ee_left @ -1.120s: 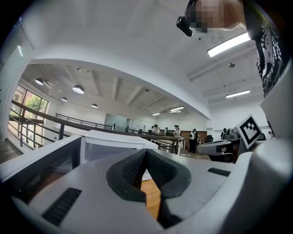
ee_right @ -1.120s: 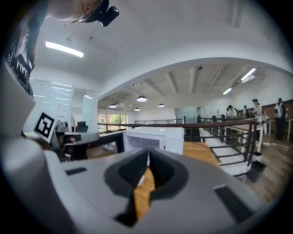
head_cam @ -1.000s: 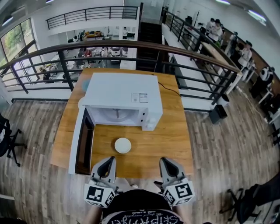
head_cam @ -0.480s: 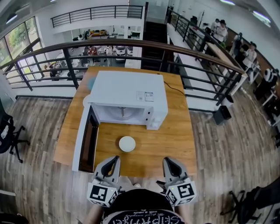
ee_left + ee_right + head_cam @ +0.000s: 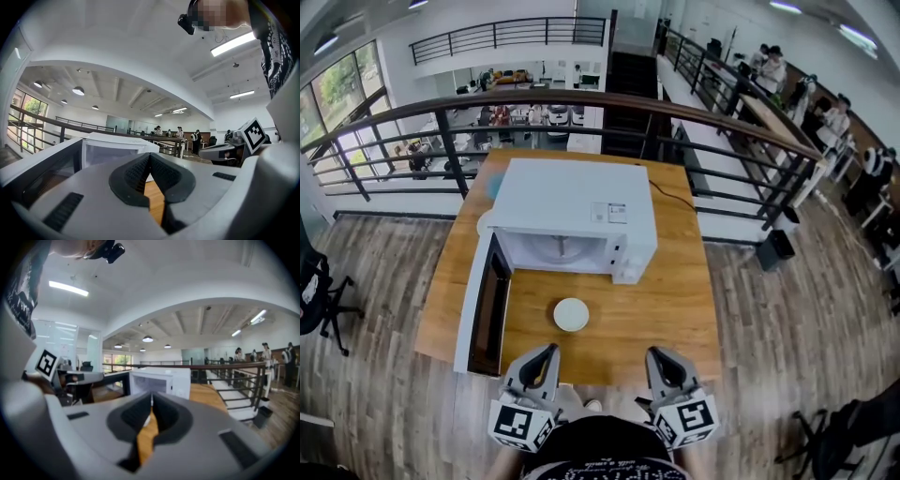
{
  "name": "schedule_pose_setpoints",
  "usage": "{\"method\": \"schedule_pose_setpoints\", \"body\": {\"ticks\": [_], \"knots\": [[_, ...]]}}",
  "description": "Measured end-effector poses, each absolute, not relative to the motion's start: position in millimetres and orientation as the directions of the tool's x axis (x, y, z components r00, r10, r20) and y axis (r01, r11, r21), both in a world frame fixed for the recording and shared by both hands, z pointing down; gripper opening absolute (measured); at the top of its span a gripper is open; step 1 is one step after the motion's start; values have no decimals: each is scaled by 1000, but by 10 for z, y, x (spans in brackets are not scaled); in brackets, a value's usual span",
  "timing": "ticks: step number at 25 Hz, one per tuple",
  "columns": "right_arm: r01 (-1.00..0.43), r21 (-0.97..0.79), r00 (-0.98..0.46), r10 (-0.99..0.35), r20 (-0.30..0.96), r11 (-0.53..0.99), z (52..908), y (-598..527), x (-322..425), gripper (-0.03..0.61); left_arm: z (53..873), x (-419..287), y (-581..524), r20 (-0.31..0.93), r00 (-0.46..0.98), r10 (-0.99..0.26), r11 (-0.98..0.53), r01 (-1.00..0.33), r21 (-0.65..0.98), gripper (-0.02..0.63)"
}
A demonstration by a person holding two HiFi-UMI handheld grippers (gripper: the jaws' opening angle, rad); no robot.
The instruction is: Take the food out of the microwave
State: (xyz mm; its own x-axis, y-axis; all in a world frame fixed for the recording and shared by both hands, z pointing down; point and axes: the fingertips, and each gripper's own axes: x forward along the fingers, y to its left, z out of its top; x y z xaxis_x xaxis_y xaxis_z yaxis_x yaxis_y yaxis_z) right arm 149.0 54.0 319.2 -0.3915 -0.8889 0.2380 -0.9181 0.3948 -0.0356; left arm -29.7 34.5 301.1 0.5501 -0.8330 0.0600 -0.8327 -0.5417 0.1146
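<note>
A white microwave stands on the wooden table with its door swung wide open to the left; its cavity looks empty apart from the turntable. A small white round dish rests on the table in front of it. My left gripper and right gripper hover side by side at the table's near edge, both shut with nothing between the jaws. The left gripper points level at the microwave. The right gripper faces the microwave too.
A black railing runs behind the table, with a lower floor beyond it. The microwave's cable trails off the table's far right. Black office chairs stand on the wooden floor at the left.
The view has shifted slightly, so table and microwave sit a little lower in the picture. Both grippers keep their places and stay shut.
</note>
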Motion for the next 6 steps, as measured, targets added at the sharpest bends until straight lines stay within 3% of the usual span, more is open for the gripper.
{"method": "schedule_pose_setpoints", "body": {"ticks": [6], "knots": [[-904, -50, -422, -864, 275, 425, 3270, 676, 1487, 35, 3081, -257, 537, 103, 529, -842, -512, -845, 155, 32]]}}
